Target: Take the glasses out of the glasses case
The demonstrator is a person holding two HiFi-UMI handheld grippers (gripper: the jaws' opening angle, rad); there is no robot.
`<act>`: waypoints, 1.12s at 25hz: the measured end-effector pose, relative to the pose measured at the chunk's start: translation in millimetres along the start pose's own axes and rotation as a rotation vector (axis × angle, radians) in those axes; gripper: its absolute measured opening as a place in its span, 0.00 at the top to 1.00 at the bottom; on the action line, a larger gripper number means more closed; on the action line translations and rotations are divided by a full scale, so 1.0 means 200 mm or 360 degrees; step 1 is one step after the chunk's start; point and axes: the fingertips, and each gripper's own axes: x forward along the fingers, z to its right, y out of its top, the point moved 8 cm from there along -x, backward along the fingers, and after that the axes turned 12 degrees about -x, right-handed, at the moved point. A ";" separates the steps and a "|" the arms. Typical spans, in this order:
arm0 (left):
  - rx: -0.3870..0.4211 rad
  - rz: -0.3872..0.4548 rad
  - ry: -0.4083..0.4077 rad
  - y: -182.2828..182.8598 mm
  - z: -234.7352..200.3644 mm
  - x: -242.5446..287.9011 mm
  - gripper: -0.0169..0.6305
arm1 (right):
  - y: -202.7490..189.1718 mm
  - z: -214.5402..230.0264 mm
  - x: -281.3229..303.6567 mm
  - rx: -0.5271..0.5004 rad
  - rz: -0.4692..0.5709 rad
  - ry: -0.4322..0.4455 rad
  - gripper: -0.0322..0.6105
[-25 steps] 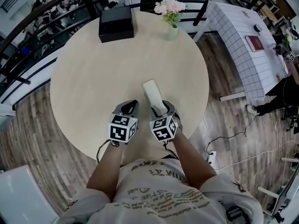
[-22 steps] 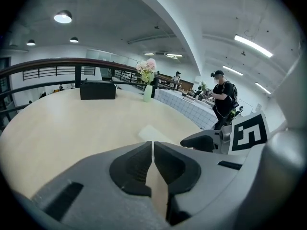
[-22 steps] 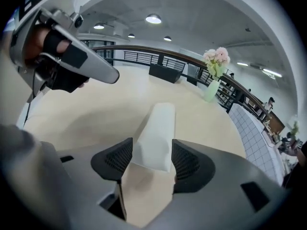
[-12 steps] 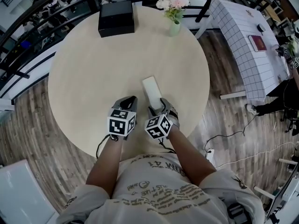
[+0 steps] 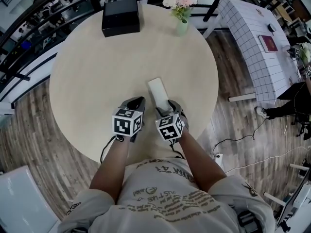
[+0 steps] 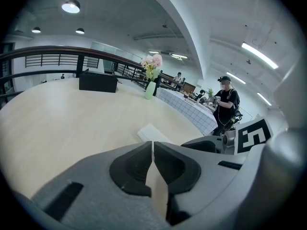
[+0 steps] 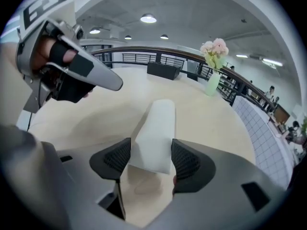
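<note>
A white, closed glasses case (image 5: 158,92) lies on the round table (image 5: 97,72), long axis pointing away from me. My right gripper (image 5: 165,108) is at its near end with jaws spread wide. In the right gripper view the case (image 7: 156,128) fills the gap of the gripper (image 7: 151,159), and both pads (image 7: 184,163) touch its sides. My left gripper (image 5: 137,101) hovers just left of the case, apart from it. Its jaws (image 6: 152,147) are shut with nothing between them. No glasses are in sight.
A black box (image 5: 120,17) and a green vase of pink flowers (image 5: 181,27) stand at the table's far edge. To the right is a table with a checked cloth (image 5: 257,47). A person (image 6: 224,107) stands beyond it. The railing (image 6: 57,56) runs behind.
Both grippers stay at the case's near end. The left one has rolled slightly, and the case has not moved.
</note>
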 end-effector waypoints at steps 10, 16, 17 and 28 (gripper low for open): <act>-0.0103 -0.0136 0.0032 0.00 -0.08 0.26 0.96 | -0.03 0.04 0.00 0.0090 0.0068 0.0063 0.53; -0.0099 -0.0199 0.0029 0.00 -0.09 0.36 0.96 | -0.04 0.05 0.00 0.0134 0.0103 0.0115 0.53; -0.0101 -0.0196 0.0027 0.00 -0.08 0.37 0.96 | -0.04 0.06 0.00 0.0139 0.0104 0.0121 0.53; -0.0130 -0.0226 -0.0007 -0.01 -0.08 0.43 0.96 | -0.07 0.09 0.04 0.0287 0.0120 0.0210 0.53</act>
